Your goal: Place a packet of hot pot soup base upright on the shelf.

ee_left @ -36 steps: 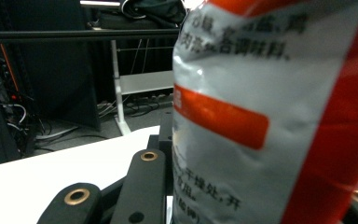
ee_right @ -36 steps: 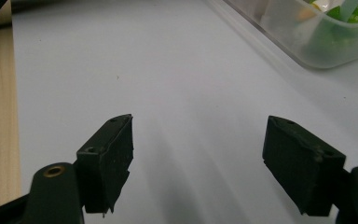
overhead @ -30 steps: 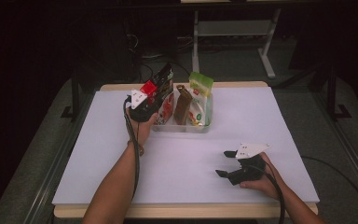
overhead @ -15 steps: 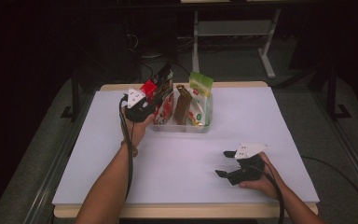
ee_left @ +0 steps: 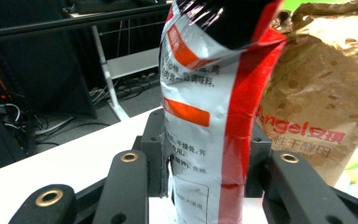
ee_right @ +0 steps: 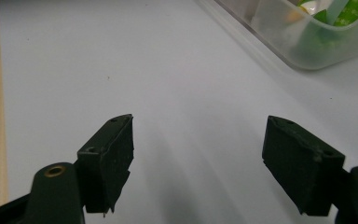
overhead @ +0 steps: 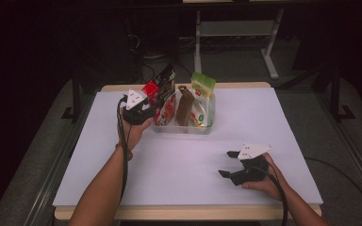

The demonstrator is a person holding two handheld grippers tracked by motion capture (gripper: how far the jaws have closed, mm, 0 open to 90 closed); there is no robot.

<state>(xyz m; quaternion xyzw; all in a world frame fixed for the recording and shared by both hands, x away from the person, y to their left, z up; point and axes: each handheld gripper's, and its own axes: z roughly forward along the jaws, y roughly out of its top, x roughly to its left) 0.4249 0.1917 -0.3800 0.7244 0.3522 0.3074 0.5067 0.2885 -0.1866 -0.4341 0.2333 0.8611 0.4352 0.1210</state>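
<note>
A red, white and black snack bag (overhead: 164,84) (ee_left: 205,93) stands upright at the left end of a clear plastic bin (overhead: 184,128). My left gripper (overhead: 156,104) (ee_left: 209,161) straddles its lower part. Its jaws have just been opening; the bag is still between them, with the pads close against its sides and a sliver of gap at the left pad. A brown paper bag (overhead: 185,103) (ee_left: 317,107) and a green-topped bag (overhead: 202,92) stand beside it in the bin. My right gripper (overhead: 225,163) (ee_right: 198,140) rests low over the white table near the front right, open with nothing between its jaws.
The white tabletop (overhead: 264,122) stretches around the bin. A corner of the bin (ee_right: 307,51) lies ahead of the right gripper. Behind the table, dark floor with cables and a white metal frame (overhead: 235,33).
My left gripper has shifted slightly left and up beside the bin, with the snack bag still at its jaws. The right hand has kept still.
</note>
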